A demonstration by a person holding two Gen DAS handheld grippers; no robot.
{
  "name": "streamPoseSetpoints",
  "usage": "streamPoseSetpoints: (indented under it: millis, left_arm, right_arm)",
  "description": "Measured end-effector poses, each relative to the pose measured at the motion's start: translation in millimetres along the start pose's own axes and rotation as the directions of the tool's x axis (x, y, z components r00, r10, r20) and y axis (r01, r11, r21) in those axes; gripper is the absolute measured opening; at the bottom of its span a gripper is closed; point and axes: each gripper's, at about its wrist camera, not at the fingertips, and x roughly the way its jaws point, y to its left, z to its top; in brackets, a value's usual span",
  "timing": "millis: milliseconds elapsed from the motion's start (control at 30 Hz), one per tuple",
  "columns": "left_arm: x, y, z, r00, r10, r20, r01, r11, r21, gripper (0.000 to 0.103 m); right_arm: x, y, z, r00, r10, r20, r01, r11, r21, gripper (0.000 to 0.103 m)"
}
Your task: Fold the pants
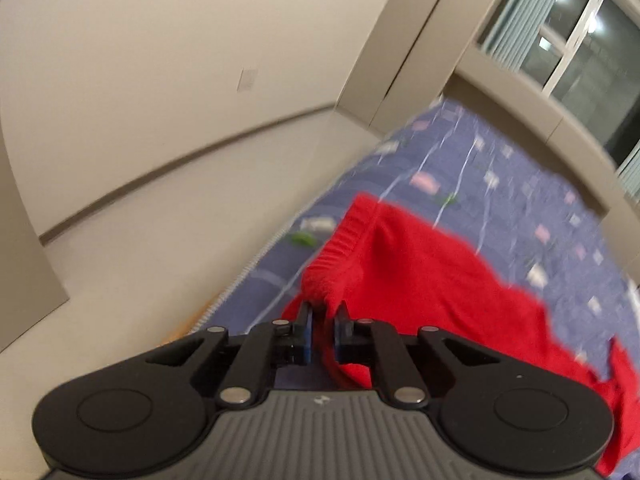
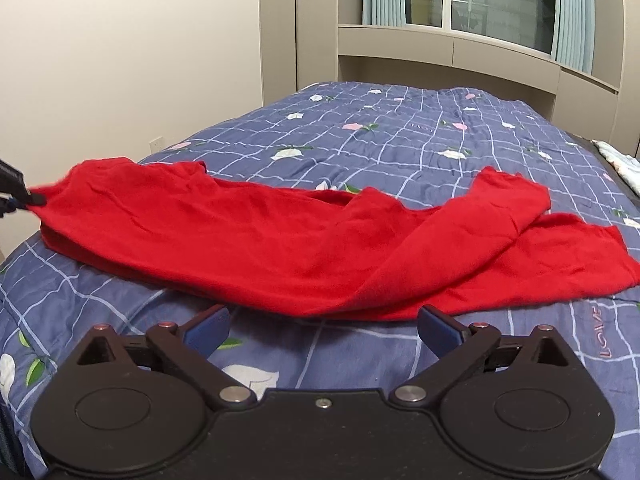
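Observation:
Red pants (image 2: 280,236) lie stretched sideways across a bed, waistband at the left, legs crossing at the right. My left gripper (image 1: 325,312) is shut on the waistband corner of the pants (image 1: 420,276) and lifts it slightly; it also shows at the left edge of the right wrist view (image 2: 24,196). My right gripper (image 2: 322,326) is open and empty, just in front of the near edge of the pants, hovering over the bed.
The bed has a blue checked floral quilt (image 2: 400,136). A beige wall (image 2: 120,60) is on the left, the bare floor (image 1: 140,260) runs along the bed's side, and cabinets with a window (image 2: 480,4) are behind. A light cloth (image 2: 618,160) lies at the far right edge.

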Motion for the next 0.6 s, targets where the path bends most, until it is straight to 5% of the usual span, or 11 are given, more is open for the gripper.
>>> streamPoseSetpoints:
  millis: [100,167,233,333,433,600]
  left_arm:
    - [-1.4,-5.6,-2.8,1.0,0.021,0.0,-0.021,1.0,0.009,0.023]
    - [-6.3,-10.3,-4.0,0.999,0.035,0.004,-0.035,0.999,0.027,0.045]
    - [-14.2,-15.7,-6.7,0.998,0.063,0.026,-0.064,0.997,0.047,0.078]
    - [-27.6,-30.6,-14.2,0.993,0.091,0.078,-0.099,0.989,0.106,0.096]
    - [-36.9,-53.9,-25.1,0.994,0.061,0.096,-0.078,0.979,0.19,0.103]
    - [-39.5,-97.0,-44.6,0.999,-0.035,0.014,0.03,0.959,0.283,0.103]
  right_arm:
    - [-0.9,-2.1,-2.4,1.0,-0.006,-0.003,0.006,1.0,0.001,0.102]
    - [-2.8,-6.0,-3.4,1.0,-0.015,0.003,0.015,1.0,0.011,0.102]
    - [-2.7,-10.9,-3.8,1.0,-0.02,0.002,0.02,1.0,0.02,0.102]
    - [-1.2,-24.2,-1.5,0.999,-0.038,0.002,0.038,0.999,0.027,0.102]
    - [0.7,-43.1,5.7,0.999,-0.046,0.009,0.046,0.998,0.05,0.102]
    - [12.9,-83.3,30.2,0.997,-0.074,-0.009,0.074,0.995,0.064,0.102]
